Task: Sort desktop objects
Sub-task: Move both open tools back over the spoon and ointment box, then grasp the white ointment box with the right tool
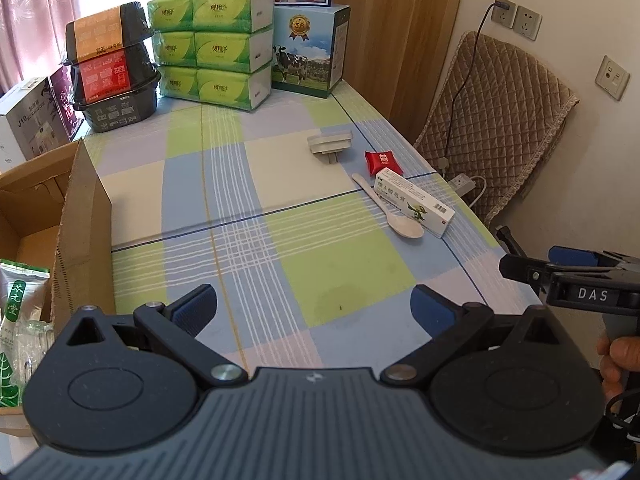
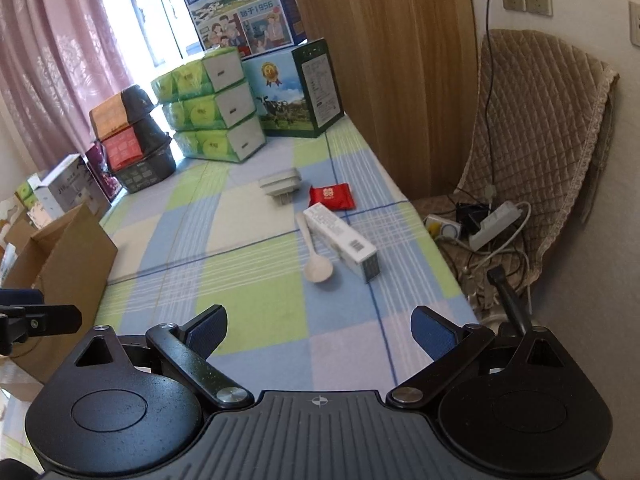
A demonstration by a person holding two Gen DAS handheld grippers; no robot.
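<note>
On the checked tablecloth [image 1: 256, 184] lie a grey plug adapter [image 1: 330, 144] [image 2: 281, 185], a red sachet [image 1: 383, 161] [image 2: 330, 196], a white spoon [image 1: 392, 212] [image 2: 313, 254] and a white ointment box [image 1: 416, 202] [image 2: 344, 242], all grouped toward the right side. My left gripper [image 1: 316, 312] is open above the near part of the cloth with nothing between its fingers. My right gripper [image 2: 320, 334] is also open and empty, well short of the spoon. The right gripper's side shows in the left wrist view [image 1: 576, 280].
An open cardboard box [image 1: 76, 232] [image 2: 60, 256] stands at the left with a green packet [image 1: 20, 320] inside. Green tissue packs [image 1: 216, 48], stacked bowls [image 1: 114, 68] and a milk carton [image 1: 308, 52] line the far edge. A quilted chair [image 2: 532, 140] with cables is right.
</note>
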